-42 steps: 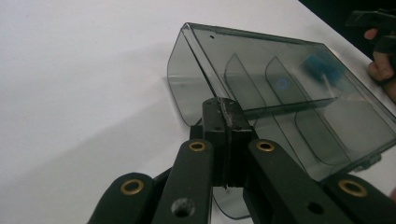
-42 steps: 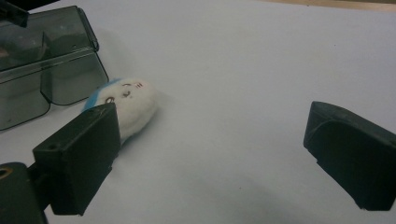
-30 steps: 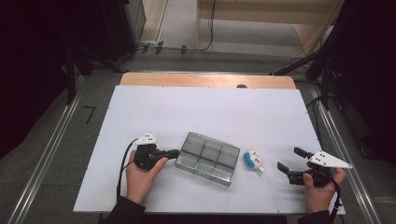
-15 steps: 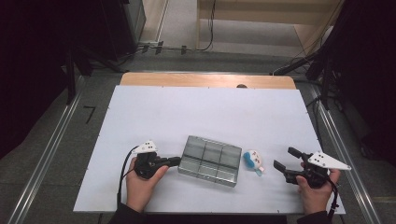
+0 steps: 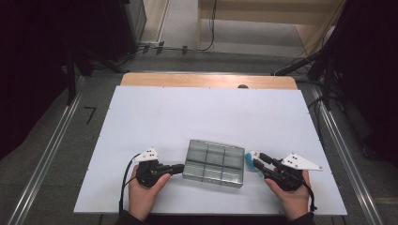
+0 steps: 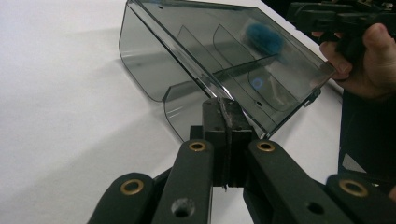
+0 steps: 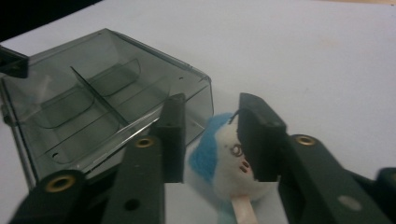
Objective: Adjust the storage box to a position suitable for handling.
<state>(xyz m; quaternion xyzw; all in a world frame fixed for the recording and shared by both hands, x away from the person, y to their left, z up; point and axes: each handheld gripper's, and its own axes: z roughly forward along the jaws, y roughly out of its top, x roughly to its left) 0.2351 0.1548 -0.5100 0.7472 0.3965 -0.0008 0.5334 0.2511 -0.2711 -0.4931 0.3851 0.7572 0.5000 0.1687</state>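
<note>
**Right claw brought around the plush toy beside the divided box**

The right claw [image 5: 257, 161] has been carried in from farther right of the smoky clear compartment box [image 5: 214, 162] and is now set at the box's right end, where the small blue-and-white plush toy [image 5: 252, 160] lies on the white table [image 5: 206, 112]. Its jaws have just been closing from a wide spread to a narrower one. In the right gripper view the plush toy [image 7: 224, 161] sits between the two black pads: the right-hand pad appears to touch the toy's face, while a sliver of space seems to remain at the other pad, so a firm hold cannot be confirmed.

The left claw [image 5: 180, 168] has been shifted slightly toward the box and is fully closed. In the left gripper view its tips [image 6: 223, 122] are seen pinched on the thin edge of the box's left end [image 6: 219, 60], and that end looks tipped up off the table, the box being braced there.

The toy is just beside the box's right end, not yet in any compartment. The change is judged to mean that the pick-up is almost made: once the squeeze is completed, the toy can be lifted over the box wall, with the steadied box kept from sliding.
</note>
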